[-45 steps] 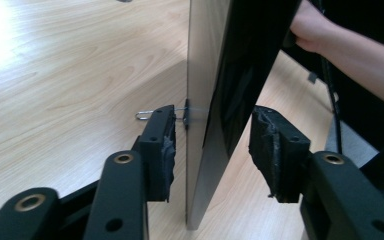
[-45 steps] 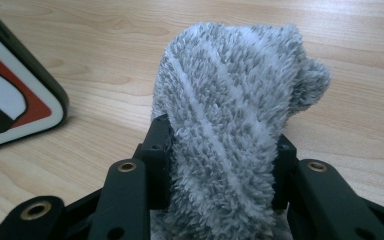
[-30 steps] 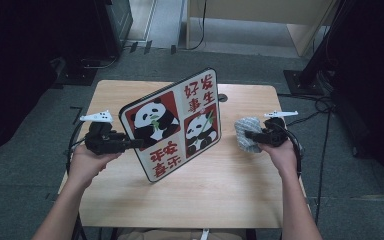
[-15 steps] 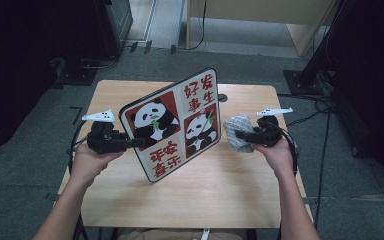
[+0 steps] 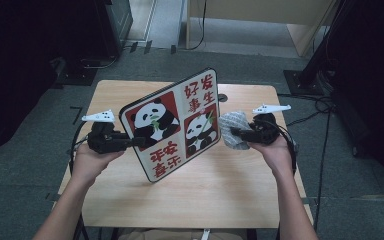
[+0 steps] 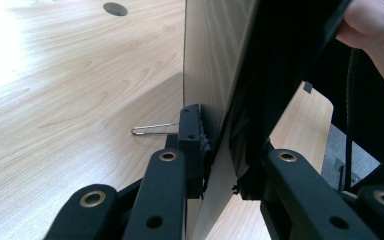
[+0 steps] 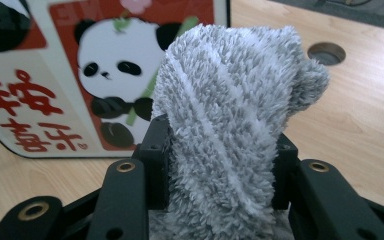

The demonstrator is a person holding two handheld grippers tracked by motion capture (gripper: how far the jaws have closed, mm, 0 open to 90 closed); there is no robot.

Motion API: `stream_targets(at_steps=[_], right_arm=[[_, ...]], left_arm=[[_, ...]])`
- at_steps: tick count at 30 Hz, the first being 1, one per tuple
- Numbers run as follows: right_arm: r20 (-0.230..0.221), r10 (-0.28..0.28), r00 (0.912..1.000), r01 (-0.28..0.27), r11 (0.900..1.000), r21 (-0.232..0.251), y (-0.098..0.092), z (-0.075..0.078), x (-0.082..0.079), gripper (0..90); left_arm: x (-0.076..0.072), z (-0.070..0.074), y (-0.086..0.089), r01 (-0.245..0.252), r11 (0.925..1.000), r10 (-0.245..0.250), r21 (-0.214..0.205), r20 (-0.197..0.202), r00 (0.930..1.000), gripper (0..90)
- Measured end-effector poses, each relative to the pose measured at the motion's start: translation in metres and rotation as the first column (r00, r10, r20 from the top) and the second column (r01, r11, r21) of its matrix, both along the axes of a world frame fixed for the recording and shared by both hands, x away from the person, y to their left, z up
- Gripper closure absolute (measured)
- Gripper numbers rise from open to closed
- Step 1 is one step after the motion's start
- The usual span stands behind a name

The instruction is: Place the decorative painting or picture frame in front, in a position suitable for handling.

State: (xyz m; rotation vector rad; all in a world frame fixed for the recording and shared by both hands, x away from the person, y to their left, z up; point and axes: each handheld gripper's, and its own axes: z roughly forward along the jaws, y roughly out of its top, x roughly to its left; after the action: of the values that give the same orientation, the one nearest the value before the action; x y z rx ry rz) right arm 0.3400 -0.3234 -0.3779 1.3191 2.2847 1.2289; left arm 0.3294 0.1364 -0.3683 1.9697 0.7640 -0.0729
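Right gripper (image 5: 240, 134) clamps a grey cloth (image 5: 232, 129) beside the panda board (image 5: 172, 125); left gripper (image 5: 139, 141), jaws just closing, apparently pinches the board's edge, holding it tilted. Wiping comes next: press cloth to face.

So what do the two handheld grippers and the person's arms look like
Both are black, blocky tools. The left gripper and right gripper each carry a white pointed plate on top and trail dark cables. Up close, the black fingers are flat bars with brass-ringed pivot holes. The forearms are bare, with no sleeves in sight.
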Motion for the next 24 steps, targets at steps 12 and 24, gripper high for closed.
stream_targets(at_steps=[12, 24], right_arm=[[0.023, 0.044, 0.9988, -0.044, 0.999, 0.008, 0.017, 0.024, -0.006, 57.5], [0.035, 0.064, 0.9973, -0.065, 0.9979, 0.006, 0.026, 0.035, -0.005, 57.0]], left_arm=[[-0.004, 0.001, 0.001, 0.019, 0.9998, -0.019, 0.006, -0.002, 0.9998, 77.5], [-0.007, 0.002, 0.006, 0.043, 0.9991, -0.043, 0.005, -0.006, 0.999, 76.9]])
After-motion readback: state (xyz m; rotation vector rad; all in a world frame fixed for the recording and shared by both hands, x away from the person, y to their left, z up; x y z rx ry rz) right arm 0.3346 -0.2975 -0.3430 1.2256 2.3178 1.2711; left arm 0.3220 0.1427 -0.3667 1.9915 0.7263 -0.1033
